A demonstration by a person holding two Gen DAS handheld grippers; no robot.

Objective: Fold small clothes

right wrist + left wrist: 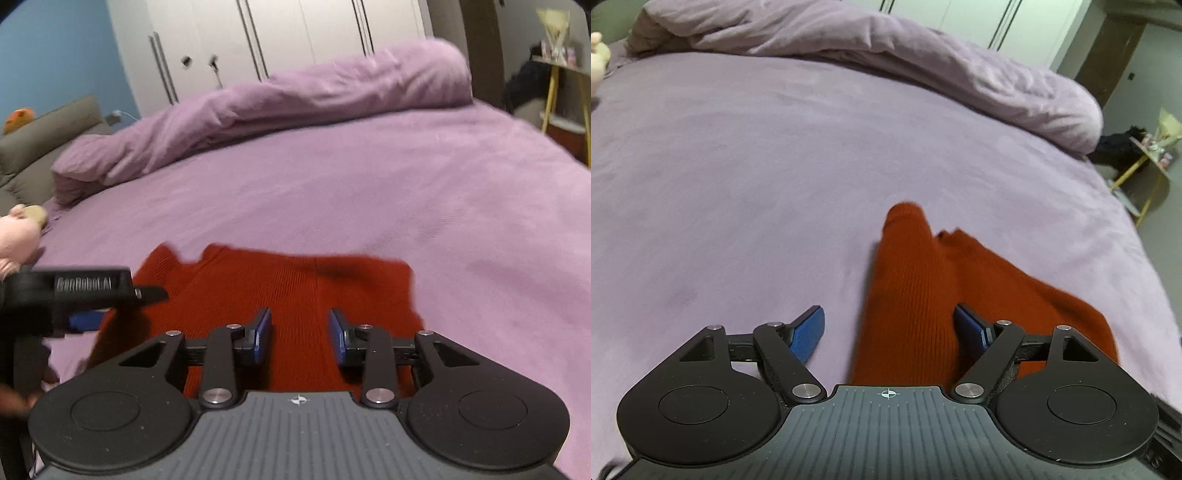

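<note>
A red ribbed knit garment (916,291) lies on the purple bed sheet (738,184), a narrow end reaching away from me. My left gripper (890,332) hovers low over its near part, jaws wide open; the right blue pad sits over the cloth and the left one over bare sheet. In the right wrist view the same garment (295,280) lies spread flat and wide. My right gripper (301,332) is above its middle, jaws partly apart with only cloth seen below the gap and nothing pinched. The left gripper (85,295) shows at the garment's left edge.
A bunched purple duvet (295,99) runs along the far side of the bed. A pink plush toy (18,236) lies at the left by the grey headboard (44,136). A yellow-legged side table (1148,162) stands off the bed's right. White wardrobe doors (277,33) are behind.
</note>
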